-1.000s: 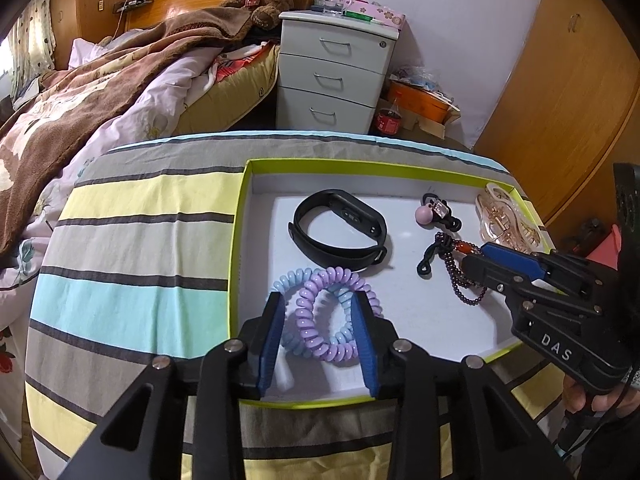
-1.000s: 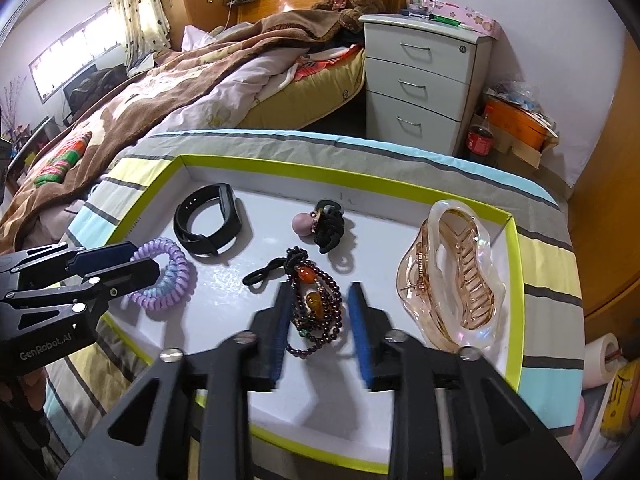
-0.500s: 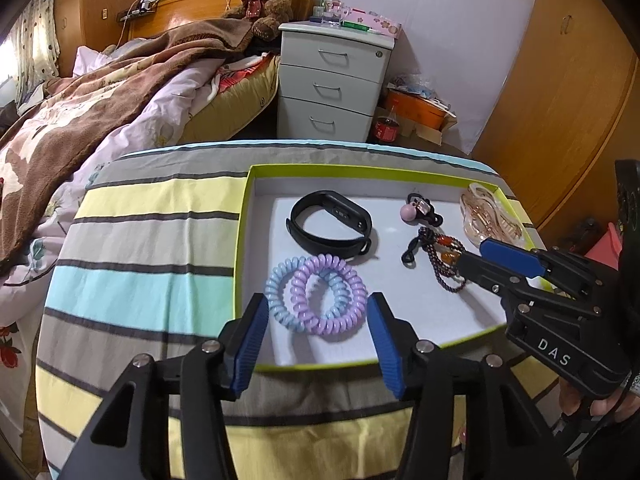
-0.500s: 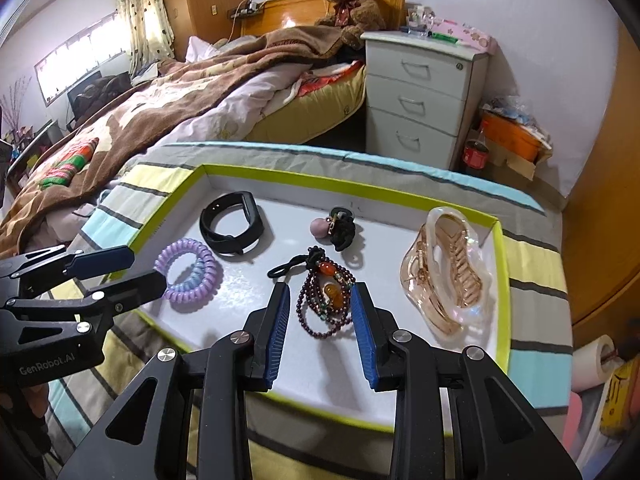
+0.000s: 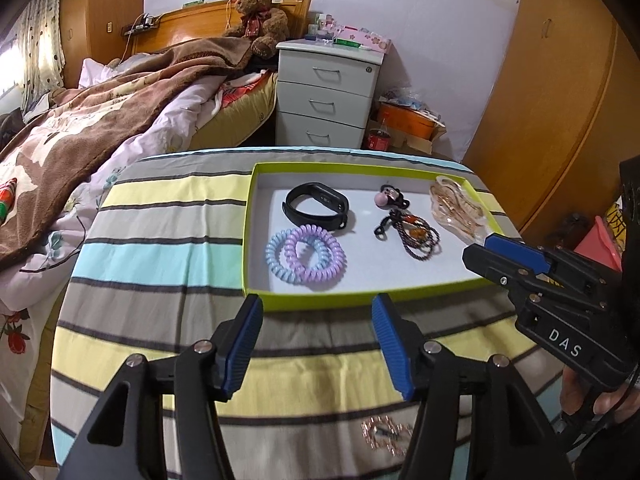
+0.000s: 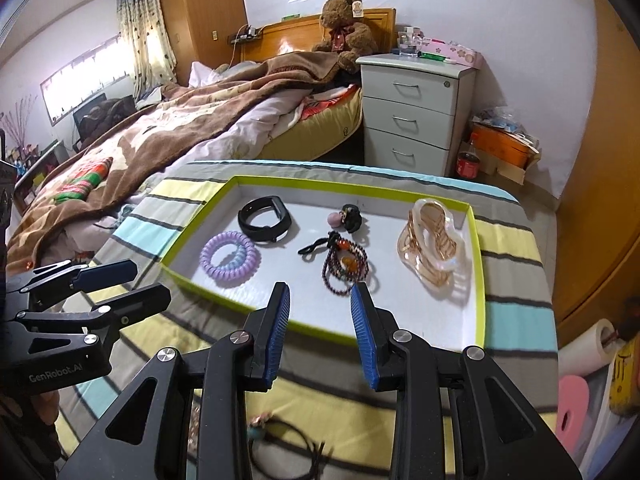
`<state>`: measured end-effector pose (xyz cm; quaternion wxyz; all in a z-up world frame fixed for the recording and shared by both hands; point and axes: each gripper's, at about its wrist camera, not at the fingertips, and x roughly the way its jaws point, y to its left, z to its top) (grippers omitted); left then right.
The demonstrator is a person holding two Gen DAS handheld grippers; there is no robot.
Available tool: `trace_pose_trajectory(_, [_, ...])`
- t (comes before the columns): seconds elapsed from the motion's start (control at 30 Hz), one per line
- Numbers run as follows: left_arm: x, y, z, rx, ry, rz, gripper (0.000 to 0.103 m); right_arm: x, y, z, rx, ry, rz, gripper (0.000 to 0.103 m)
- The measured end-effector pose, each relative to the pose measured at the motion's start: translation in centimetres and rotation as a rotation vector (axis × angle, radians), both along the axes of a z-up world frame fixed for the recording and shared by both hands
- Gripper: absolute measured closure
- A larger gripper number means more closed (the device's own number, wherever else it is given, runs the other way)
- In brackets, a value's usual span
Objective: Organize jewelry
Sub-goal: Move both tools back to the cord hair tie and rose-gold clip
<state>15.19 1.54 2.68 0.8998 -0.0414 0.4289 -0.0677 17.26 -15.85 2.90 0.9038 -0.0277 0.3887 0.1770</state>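
near stuff: a small rose-gold piece (image 5: pixel 385 435) lies loose on the striped cloth (image 5: pixel 168 256) at about 6 o'clock under the left gripper (image 5: pixel 317 346); a dark cord with a bead (image 6: pixel 280 440) sits the same way under the right gripper (image 6: pixel 320 338). Both are blurry, so can't say exactly what they are.
left gripper: jaws have just been opening and now stand spread, nothing between them, touching nothing.
right gripper: jaws partly apart, also empty.
key relation: my guess is the loose bits go next. Each sits nearest its own gripper, behind the fingertips, so it's a pull back and dip.
tray (image 5: pixel 360 300): at 12 o'clock from both grippers.
in the tray: coil hair ties (image 5: pixel 306 257), beaded bracelet (image 6: pixel 345 266), black band (image 5: pixel 316 204), pink bobble tie (image 6: pixel 347 218), clear claw clip (image 6: pixel 432 246) running front to back.
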Motion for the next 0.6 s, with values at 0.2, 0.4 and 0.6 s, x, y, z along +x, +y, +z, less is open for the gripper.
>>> trace_pose_trajectory(0.2, [-2.0,0.5,-0.2,-0.013,0.001,0.003,0.043,-2.5,-0.7,-0.3,-0.013,-0.008,-0.012,0.070])
trace_pose_trajectory(0.4, [-4.2,1.1,-1.0,-0.040,0.009,-0.008,0.042,-4.8,-2.0,-1.4,-0.010,0.008,-0.031,0.070])
trace_pose_trajectory(0.6, [-5.6,2.1,-1.9,-0.060,0.027,0.012,0.041,-5.8,-2.6,-3.4,-0.037,0.046,-0.015,0.070])
